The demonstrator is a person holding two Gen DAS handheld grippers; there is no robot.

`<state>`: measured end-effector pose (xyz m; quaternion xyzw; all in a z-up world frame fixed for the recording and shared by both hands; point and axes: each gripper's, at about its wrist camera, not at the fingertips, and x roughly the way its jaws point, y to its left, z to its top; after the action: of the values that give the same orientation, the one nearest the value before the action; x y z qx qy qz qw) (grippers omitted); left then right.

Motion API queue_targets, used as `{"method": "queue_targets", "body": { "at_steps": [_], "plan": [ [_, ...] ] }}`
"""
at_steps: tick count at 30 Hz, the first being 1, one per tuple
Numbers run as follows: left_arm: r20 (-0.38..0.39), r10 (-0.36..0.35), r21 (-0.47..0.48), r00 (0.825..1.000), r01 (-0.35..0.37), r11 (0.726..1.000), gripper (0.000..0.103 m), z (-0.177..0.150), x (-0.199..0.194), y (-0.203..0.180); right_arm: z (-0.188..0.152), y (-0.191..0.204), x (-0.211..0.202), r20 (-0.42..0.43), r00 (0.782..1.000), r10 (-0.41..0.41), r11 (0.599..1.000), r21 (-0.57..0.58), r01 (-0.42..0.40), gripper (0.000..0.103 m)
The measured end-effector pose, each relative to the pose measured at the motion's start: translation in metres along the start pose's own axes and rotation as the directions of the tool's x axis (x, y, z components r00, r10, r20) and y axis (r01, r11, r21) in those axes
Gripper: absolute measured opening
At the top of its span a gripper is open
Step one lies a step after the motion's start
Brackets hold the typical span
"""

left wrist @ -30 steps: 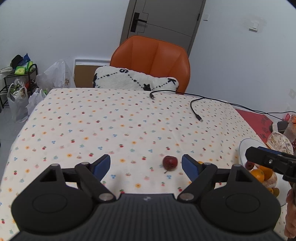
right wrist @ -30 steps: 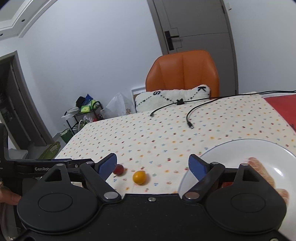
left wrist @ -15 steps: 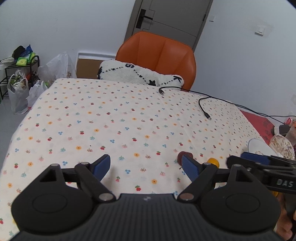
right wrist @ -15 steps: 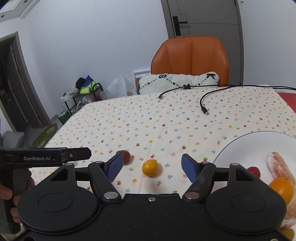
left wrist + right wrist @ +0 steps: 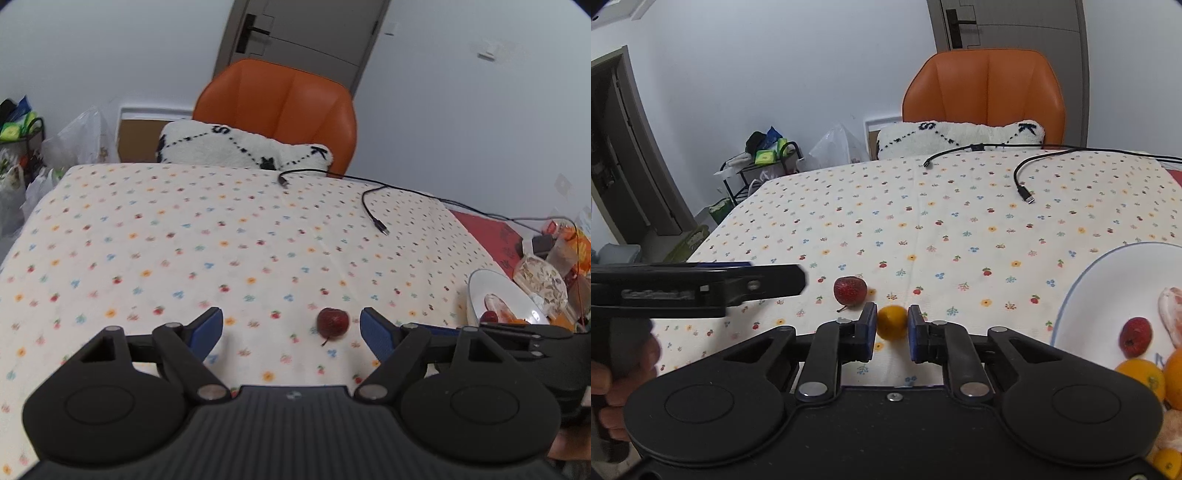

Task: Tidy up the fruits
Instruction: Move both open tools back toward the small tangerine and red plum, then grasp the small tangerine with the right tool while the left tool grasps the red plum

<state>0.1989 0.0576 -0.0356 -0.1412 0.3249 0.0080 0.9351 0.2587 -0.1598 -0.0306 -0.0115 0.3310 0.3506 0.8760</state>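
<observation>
Fingers of the left gripper point(image 5: 291, 328) are seen spread wide above the tabletop point(image 5: 207, 236), holding nothing; a red fruit point(image 5: 332, 322) lies between them, nearer the right one. The plate point(image 5: 476, 291) is partly hidden. From the right wrist, the right gripper point(image 5: 892, 326) is seen closed on a small orange point(image 5: 892, 322). Lettering on the left gripper is blurred.
</observation>
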Motion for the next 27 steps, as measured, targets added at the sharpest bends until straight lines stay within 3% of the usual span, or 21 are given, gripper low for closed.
{"method": "queue_targets", "body": {
  "at_steps": [2,3,4,10,17,22,24,27],
  "plan": [
    [-0.009,-0.015,0.039,1.000,0.015,0.999,0.078,-0.001,0.006,-0.010,0.000,0.001,-0.007,0.007,1.000,-0.007,1.000,-0.006,0.007,0.014],
    [-0.013,-0.022,0.053,1.000,0.022,0.998,0.077,-0.003,0.008,-0.013,0.000,0.001,-0.009,0.008,1.000,-0.008,1.000,-0.009,0.008,0.004],
    [-0.017,-0.027,0.062,0.999,0.028,0.998,0.075,-0.004,0.011,-0.017,-0.001,0.001,-0.012,0.005,1.000,-0.010,1.000,-0.008,0.010,0.001],
    [-0.016,-0.042,0.071,0.999,0.043,0.997,0.065,-0.005,0.020,-0.028,-0.009,-0.005,-0.018,-0.011,0.999,-0.031,1.000,0.000,0.031,0.001],
    [0.002,-0.054,0.035,0.999,0.054,0.998,0.039,0.001,0.026,-0.023,-0.011,-0.004,-0.024,0.002,1.000,-0.029,1.000,0.010,0.029,0.019],
    [-0.021,-0.061,0.032,0.998,0.062,0.998,0.021,-0.001,0.033,-0.019,-0.010,-0.002,-0.026,-0.001,1.000,0.022,1.000,0.018,-0.022,0.022],
    [-0.020,-0.066,0.037,0.998,0.067,0.997,0.020,-0.002,0.032,-0.018,-0.011,0.001,-0.027,0.000,0.999,0.045,0.999,0.012,-0.045,0.030],
    [-0.015,-0.072,0.036,0.997,0.073,0.997,0.020,-0.004,0.029,-0.017,-0.012,0.006,-0.027,-0.007,0.998,0.070,0.998,0.003,-0.070,0.031]
  ]
}}
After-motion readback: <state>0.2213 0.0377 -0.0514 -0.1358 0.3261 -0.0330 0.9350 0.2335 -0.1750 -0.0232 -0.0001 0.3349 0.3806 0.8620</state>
